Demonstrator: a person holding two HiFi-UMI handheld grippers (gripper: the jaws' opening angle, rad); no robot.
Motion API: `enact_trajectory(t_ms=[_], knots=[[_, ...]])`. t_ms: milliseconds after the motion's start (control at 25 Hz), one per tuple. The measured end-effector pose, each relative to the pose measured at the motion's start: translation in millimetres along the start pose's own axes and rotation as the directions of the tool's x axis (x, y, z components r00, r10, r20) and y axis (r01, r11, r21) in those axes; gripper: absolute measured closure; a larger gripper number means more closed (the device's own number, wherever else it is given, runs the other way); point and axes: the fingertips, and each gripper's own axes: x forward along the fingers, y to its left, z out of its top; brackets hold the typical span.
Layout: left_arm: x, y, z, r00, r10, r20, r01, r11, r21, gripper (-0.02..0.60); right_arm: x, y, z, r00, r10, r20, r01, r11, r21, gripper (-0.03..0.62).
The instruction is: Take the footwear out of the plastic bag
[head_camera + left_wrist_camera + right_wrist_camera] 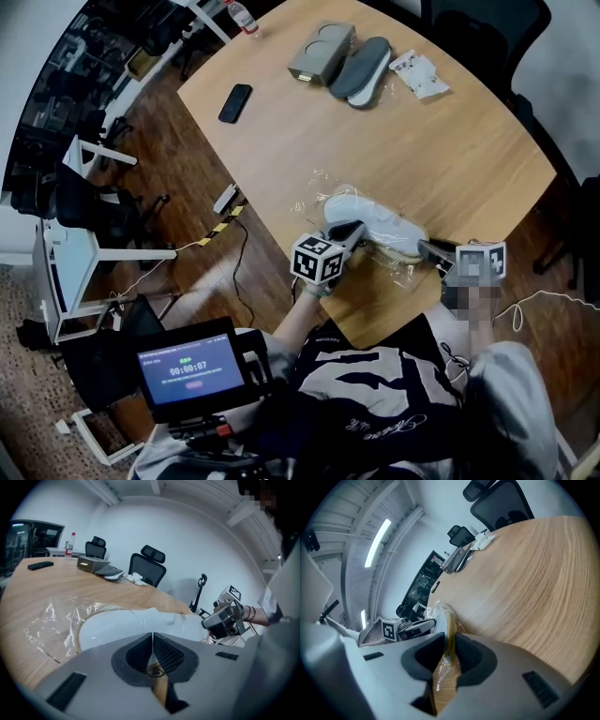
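A white shoe (375, 223) with a tan sole lies inside a clear plastic bag (398, 272) near the front edge of the wooden table (441, 150). My left gripper (349, 232) is at the shoe's left end. In the left gripper view its jaws (152, 641) are shut on a fold of the bag (51, 618), with the shoe (136, 625) just beyond. My right gripper (427, 249) is at the shoe's right end. In the right gripper view it (449, 644) is shut on the tan-edged end of the bagged shoe (449, 620).
Far across the table lie a black phone (235, 102), a grey box (321, 52), a grey insole-shaped piece (364, 67) and a crumpled white packet (419, 75). A bottle (242, 14) stands at the far edge. Office chairs (146, 566) ring the table.
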Motion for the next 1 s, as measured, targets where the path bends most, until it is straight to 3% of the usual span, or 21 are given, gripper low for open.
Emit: enact_trajectory(t_ms=[160,360,560,640,760,880,1000], knots=[[-10.1,5.6,7.2,0.995,0.004,0.099,0.010,0.989,-0.146,0.574,-23.4,23.3,1.0,0.999,0.017,0.041,-0.016,0.999,-0.028,0.533],[-11.7,-2.0,23.7,0.992,-0.018,0.128,0.031,0.995,-0.099,0.574,-40.4,37.0,-7.0,0.998,-0.001,0.061,0.003,0.999,-0.033,0.536],[-28.5,26.2,51.1,0.970,0.100,0.220,-0.072,0.989,-0.133,0.574,-52.2,23.7,-17.8,0.996,-0.032,0.088,0.032,0.999,-0.002,0.536],[-29.2,47.3,49.3,0.973,0.148,0.177,-0.131,0.986,-0.103,0.574,-55.1,23.7,-23.1,0.996,-0.027,0.087,0.027,1.000,-0.001,0.536],[-16.3,69.2,36.7,0.982,0.182,0.040,-0.183,0.983,0.028,0.574,-55.0,25.0,-26.9,0.996,-0.015,0.091,0.015,1.000,0.007,0.536],[-4.3,77.9,23.5,0.972,0.220,-0.076,-0.204,0.963,0.175,0.574,-54.5,29.1,-26.5,0.996,-0.013,0.093,0.012,1.000,0.012,0.536],[2.0,77.7,17.1,0.962,0.246,-0.115,-0.216,0.949,0.230,0.574,-56.5,37.1,-28.3,0.995,-0.019,0.096,0.017,1.000,0.019,0.536]])
